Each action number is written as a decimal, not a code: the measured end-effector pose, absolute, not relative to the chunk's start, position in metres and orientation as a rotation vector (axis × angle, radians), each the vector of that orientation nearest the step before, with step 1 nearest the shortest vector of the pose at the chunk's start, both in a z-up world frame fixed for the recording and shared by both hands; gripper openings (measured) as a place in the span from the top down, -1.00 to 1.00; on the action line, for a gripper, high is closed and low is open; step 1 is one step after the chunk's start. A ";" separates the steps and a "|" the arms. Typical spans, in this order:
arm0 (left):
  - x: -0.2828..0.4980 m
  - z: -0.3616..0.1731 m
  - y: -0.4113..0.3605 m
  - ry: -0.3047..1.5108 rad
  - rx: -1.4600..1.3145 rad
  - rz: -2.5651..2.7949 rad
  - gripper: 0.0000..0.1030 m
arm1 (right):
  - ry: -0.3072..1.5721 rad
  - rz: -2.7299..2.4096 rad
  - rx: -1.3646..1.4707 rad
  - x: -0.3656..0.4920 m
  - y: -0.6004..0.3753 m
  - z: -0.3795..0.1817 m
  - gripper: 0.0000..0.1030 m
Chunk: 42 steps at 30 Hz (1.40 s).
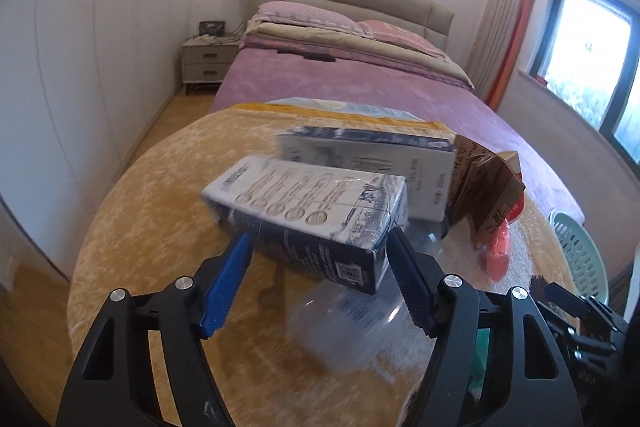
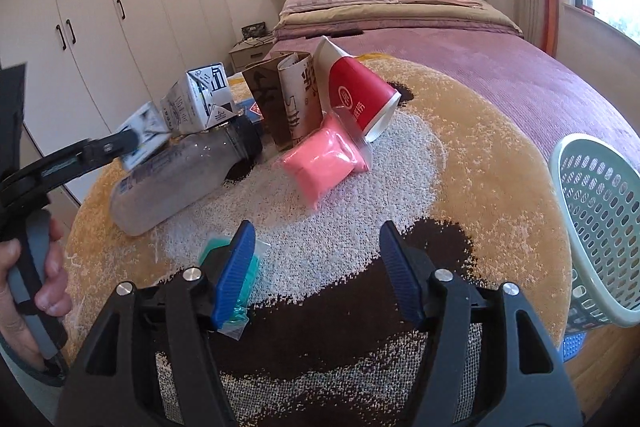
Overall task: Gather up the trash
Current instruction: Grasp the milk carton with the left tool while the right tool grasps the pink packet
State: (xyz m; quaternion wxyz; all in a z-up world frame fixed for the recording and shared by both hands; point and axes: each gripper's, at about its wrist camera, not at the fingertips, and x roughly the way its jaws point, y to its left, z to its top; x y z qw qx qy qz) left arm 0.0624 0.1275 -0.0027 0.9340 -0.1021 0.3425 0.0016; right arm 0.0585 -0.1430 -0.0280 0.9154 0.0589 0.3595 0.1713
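Our left gripper (image 1: pixel 318 259) clamps a milk carton (image 1: pixel 308 211) above the round rug (image 1: pixel 152 187); a blurred clear bottle (image 1: pixel 344 327) lies half-hidden beneath. Our right gripper (image 2: pixel 316 263) gapes open, one finger covering a teal packet (image 2: pixel 250 267). Mesh basket (image 2: pixel 600 223) is cropped.

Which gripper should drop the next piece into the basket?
Left: the left gripper already clamps a milk carton. The right gripper is open and empty, though nearer the basket.
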 end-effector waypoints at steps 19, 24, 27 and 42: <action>0.005 -0.024 0.206 0.741 -0.317 0.023 -0.46 | 0.721 0.337 0.144 0.056 -0.148 -0.027 -0.43; 0.033 -0.023 0.192 0.761 -0.321 -0.009 -0.57 | 0.723 0.329 0.134 0.057 -0.146 -0.027 -0.44; 0.054 -0.031 0.187 0.817 -0.285 0.040 -0.54 | 0.731 0.318 0.136 0.058 -0.146 -0.026 -0.44; 0.082 -0.048 0.185 0.848 -0.229 0.068 -0.36 | 0.803 0.273 0.172 0.121 -0.126 -0.017 -0.43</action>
